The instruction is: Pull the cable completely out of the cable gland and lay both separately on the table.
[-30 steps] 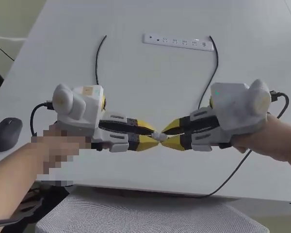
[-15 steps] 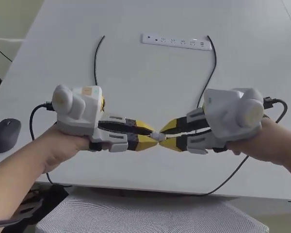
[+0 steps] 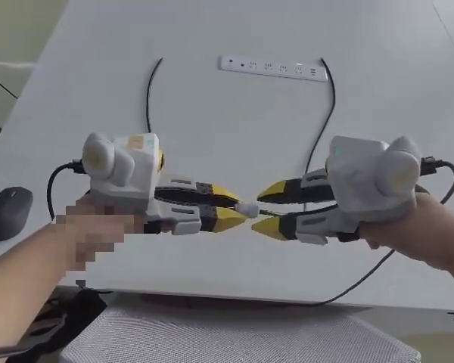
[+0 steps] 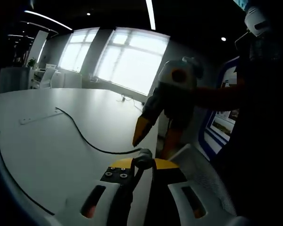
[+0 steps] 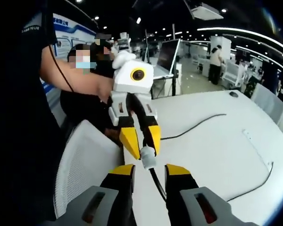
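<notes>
Facing tip to tip, left tool [image 3: 236, 209] clamps cable gland [image 5: 147, 158]; right tool [image 3: 259, 211] gapes around cable [image 5: 156, 181].

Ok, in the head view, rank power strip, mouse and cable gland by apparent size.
1. power strip, longest, though the mouse covers about as much picture.
2. mouse.
3. cable gland, clearly smallest.

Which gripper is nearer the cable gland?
Left. The left gripper is clamped on the cable gland; the right gripper sits just off it, jaws open either side of the black cable.
</notes>
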`<act>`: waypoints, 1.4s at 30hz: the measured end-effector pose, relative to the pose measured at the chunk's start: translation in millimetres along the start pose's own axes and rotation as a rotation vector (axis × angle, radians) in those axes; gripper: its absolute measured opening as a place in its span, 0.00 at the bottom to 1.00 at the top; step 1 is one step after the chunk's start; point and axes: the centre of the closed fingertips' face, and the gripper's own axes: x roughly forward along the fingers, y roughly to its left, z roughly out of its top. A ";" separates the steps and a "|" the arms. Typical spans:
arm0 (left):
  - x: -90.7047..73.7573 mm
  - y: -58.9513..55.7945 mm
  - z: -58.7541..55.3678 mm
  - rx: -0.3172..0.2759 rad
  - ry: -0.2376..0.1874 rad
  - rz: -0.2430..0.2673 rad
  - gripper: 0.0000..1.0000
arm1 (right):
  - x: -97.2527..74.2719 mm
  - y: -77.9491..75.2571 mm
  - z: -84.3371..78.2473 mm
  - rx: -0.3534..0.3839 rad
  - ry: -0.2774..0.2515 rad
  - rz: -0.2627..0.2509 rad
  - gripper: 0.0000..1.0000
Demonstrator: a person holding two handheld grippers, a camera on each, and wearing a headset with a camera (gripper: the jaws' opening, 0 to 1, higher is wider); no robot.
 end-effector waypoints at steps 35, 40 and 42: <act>3.2 9.3 4.2 -0.020 -0.003 0.020 0.15 | 6.2 -12.9 -11.3 -0.267 0.092 -0.415 0.02; 4.3 10.2 2.8 -0.019 0.007 0.025 0.15 | 8.6 -12.9 -13.3 -0.322 0.125 -0.425 0.01; 4.3 9.8 1.9 -0.015 0.010 0.025 0.15 | 8.5 -13.1 -14.0 -0.307 0.124 -0.419 0.00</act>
